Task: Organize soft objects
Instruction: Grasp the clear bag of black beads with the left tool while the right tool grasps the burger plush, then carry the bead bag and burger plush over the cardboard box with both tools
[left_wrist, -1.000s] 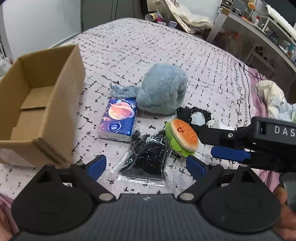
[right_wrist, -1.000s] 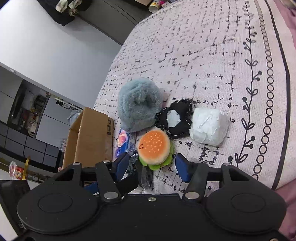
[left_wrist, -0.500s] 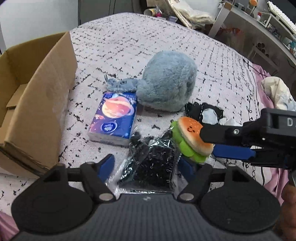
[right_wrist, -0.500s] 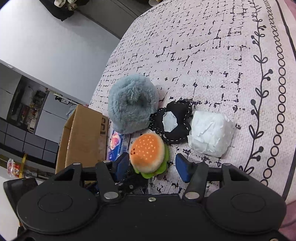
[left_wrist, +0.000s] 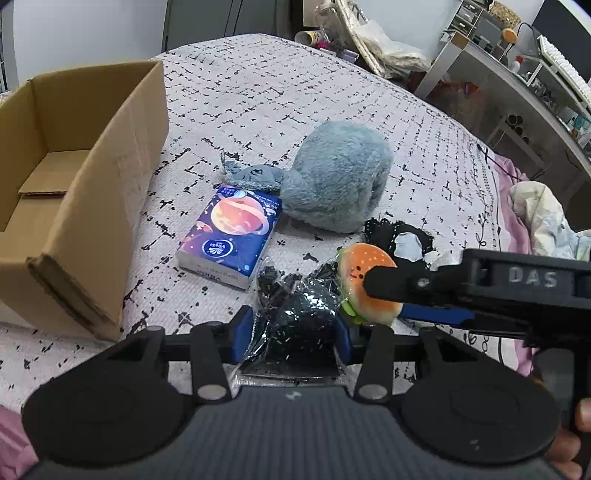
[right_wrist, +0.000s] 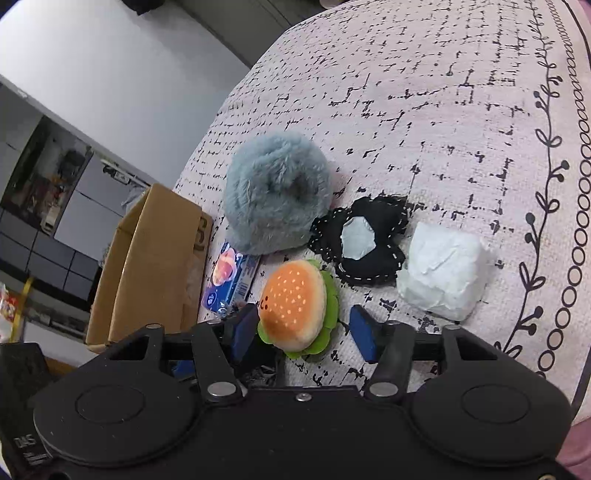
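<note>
Left wrist view: compared with a second ago, the left tongs (left_wrist: 290, 338) have closed in around the crinkly clear bag of black beads (left_wrist: 295, 314); the blue pads, earlier wide apart on either side, now sit against the bag's edges. The jaws are about half shut and touch the bag, but whether the grip has taken I cannot tell. The bag lies on the patterned bedspread (left_wrist: 295, 96), just beside the blue planet-print tissue pack (left_wrist: 231, 236).

Right wrist view: the right tongs (right_wrist: 304, 334) have come forward to straddle the small orange-and-green plush hamburger (right_wrist: 297, 304). Left pad touches the bun; right pad stands clear of it (gap visible). Jaws released, nothing held yet.

Judgement: both pickups are being set up at once, with the open brown cardboard box (left_wrist: 77, 177) the likely destination; it looks to hold nothing soft so far.

The fluffy grey-blue plush (left_wrist: 336, 181), black stitched pouch (right_wrist: 364, 243) and white wrapped bundle (right_wrist: 443, 275) lie untouched.
</note>
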